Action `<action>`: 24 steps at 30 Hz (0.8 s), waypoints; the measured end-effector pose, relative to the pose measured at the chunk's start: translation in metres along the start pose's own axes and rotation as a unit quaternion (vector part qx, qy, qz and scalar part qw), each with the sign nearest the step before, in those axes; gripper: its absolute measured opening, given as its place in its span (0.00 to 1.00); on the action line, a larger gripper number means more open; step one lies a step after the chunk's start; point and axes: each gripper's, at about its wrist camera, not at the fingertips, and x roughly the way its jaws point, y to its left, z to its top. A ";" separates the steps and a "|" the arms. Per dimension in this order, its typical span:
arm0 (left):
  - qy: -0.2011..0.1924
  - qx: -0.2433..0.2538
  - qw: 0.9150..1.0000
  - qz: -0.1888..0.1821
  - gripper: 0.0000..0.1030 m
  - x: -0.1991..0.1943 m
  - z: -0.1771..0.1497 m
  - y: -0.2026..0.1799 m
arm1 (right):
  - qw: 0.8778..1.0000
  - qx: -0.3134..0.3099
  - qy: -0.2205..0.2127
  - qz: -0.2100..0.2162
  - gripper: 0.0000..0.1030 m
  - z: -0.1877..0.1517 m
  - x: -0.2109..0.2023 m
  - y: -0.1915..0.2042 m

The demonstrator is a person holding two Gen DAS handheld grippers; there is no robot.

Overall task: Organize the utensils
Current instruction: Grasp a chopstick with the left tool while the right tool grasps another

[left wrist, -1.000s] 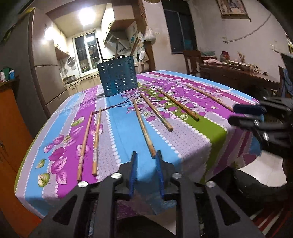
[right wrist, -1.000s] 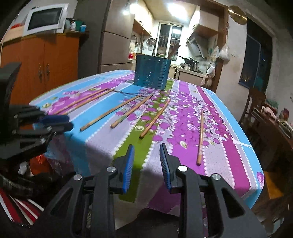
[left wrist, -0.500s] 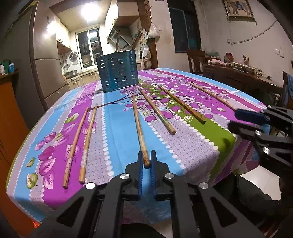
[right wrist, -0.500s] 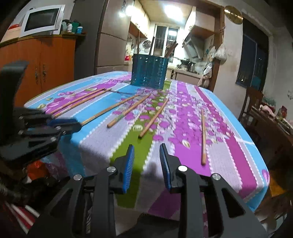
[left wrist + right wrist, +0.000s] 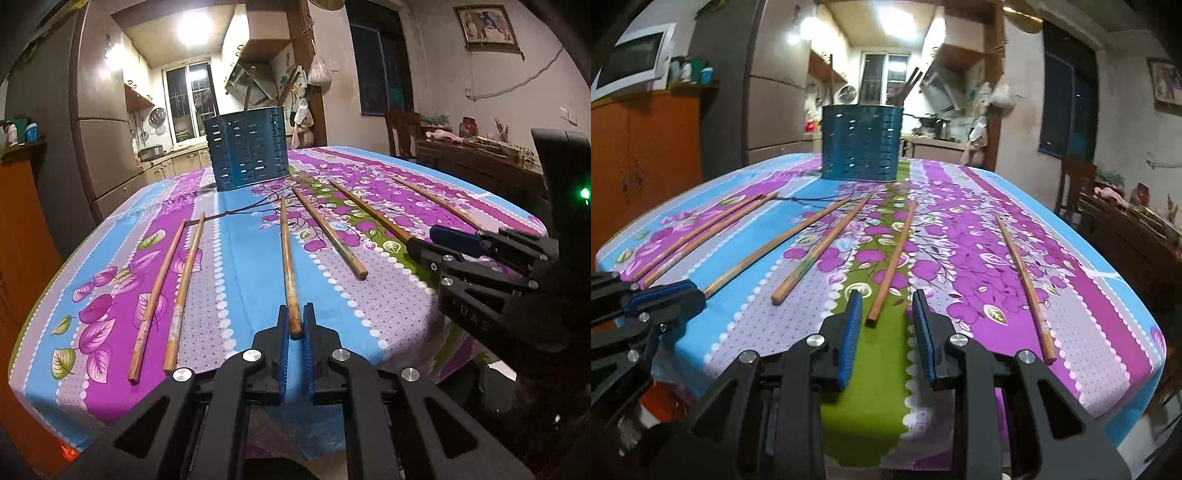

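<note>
Left tongs (image 5: 294,328): I am holding these clamped narrow on the near end of the middle chopstick (image 5: 287,258), which is lying flat on the flowered tablecloth (image 5: 251,258) and pointing away toward the blue slotted holder (image 5: 246,147).

Right tongs (image 5: 884,325): I am closing these; the near end of another chopstick (image 5: 892,262) is sitting just ahead of the gap and nearer the left pad, with neither pad pressing on it yet.

Loose stock: I am counting six chopsticks on the cloth, a pair (image 5: 168,284) at my left, four more fanning out to the right, the outermost (image 5: 1025,280) lying well apart from the rest. The holder, standing upright at the far side of the table, is already carrying a few sticks.

Step in hand, as I judge it: I am picking up, left side secured, right side nearly.

Next move, as I judge it: I am needing the right pads further forward and centred over the stick before closing, then both ends lifting, tipping upright and dropping into the holder.
</note>
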 end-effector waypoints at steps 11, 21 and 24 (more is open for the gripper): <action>-0.017 -0.004 1.000 0.000 0.08 0.002 -0.001 0.002 | 0.999 0.024 -0.014 0.025 0.05 -0.002 -0.002 -0.002; -0.039 0.005 0.999 0.009 0.07 -0.016 0.012 0.008 | 0.998 0.047 -0.040 0.033 0.05 0.013 -0.034 -0.022; -0.048 0.004 0.999 0.013 0.07 -0.023 0.019 0.011 | 0.997 0.046 -0.056 0.031 0.05 0.022 -0.047 -0.026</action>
